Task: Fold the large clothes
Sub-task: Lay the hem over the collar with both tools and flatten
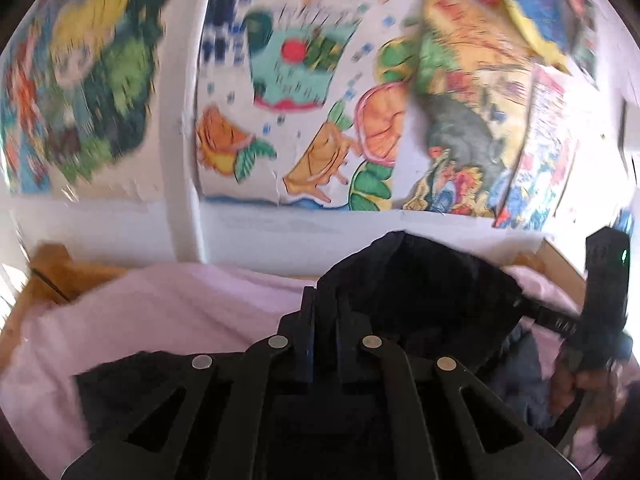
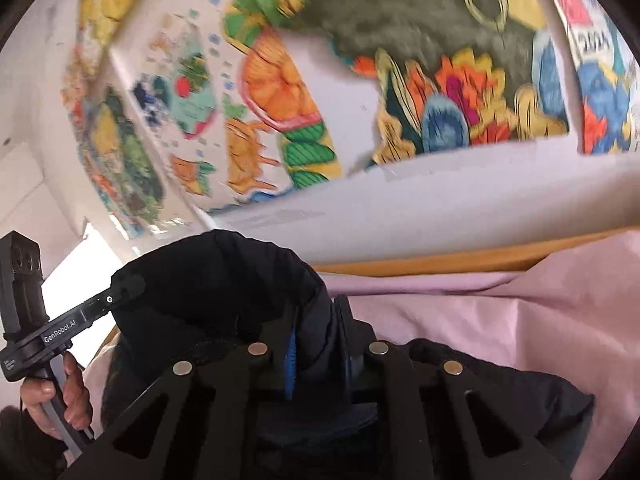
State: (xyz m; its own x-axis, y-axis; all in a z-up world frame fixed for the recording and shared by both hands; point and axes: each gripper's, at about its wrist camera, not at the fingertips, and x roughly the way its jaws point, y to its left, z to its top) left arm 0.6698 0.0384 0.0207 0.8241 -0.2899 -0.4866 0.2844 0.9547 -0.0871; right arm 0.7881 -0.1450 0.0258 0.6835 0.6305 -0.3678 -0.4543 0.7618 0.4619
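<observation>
Left gripper [image 1: 323, 312]: jaws closed, garment [image 1: 420, 280] pinched between them, bulk rising ahead and right of jaws; further part lying left below jaws. Right gripper [image 2: 316, 332]: garment fold between jaws, draped ahead and left. Bedsheet [image 1: 180, 304] under garment. Bed frame [image 2: 420, 266] beyond sheet. Wall with pictures [image 1: 296, 80] behind frame.

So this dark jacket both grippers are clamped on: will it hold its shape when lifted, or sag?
Probably sag: the dark jacket bulges in soft rounded folds above the right gripper, so it looks floppy. It seems padded, so likely bulky yet fairly light. With the left gripper pinching only a fold, the rest would likely drag across the pink sheet.
</observation>
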